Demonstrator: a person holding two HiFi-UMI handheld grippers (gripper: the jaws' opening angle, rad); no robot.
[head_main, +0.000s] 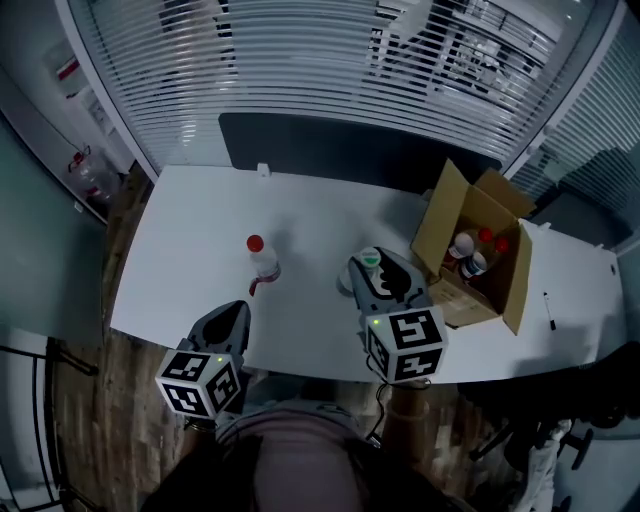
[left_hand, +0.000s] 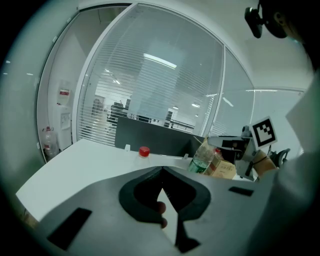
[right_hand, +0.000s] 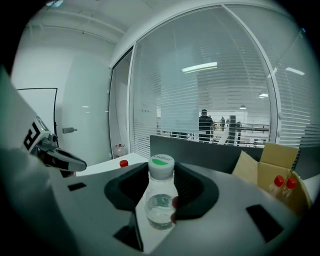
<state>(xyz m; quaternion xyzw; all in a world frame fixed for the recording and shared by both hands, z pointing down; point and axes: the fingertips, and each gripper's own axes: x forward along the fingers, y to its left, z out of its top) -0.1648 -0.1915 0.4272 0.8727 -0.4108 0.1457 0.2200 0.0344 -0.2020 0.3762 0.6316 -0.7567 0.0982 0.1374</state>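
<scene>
Firmly in right gripper (head_main: 369, 270), green-capped bottle (right_hand: 161, 200); left gripper (head_main: 238, 308) closed, empty; red-capped bottles (head_main: 487, 237) inside cardboard box (head_main: 440, 225).

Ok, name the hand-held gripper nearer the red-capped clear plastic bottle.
Left. Left hand-held gripper: just short of the red-capped clear plastic bottle. Right hand-held gripper: farther off, gripping a green-capped clear bottle.
</scene>
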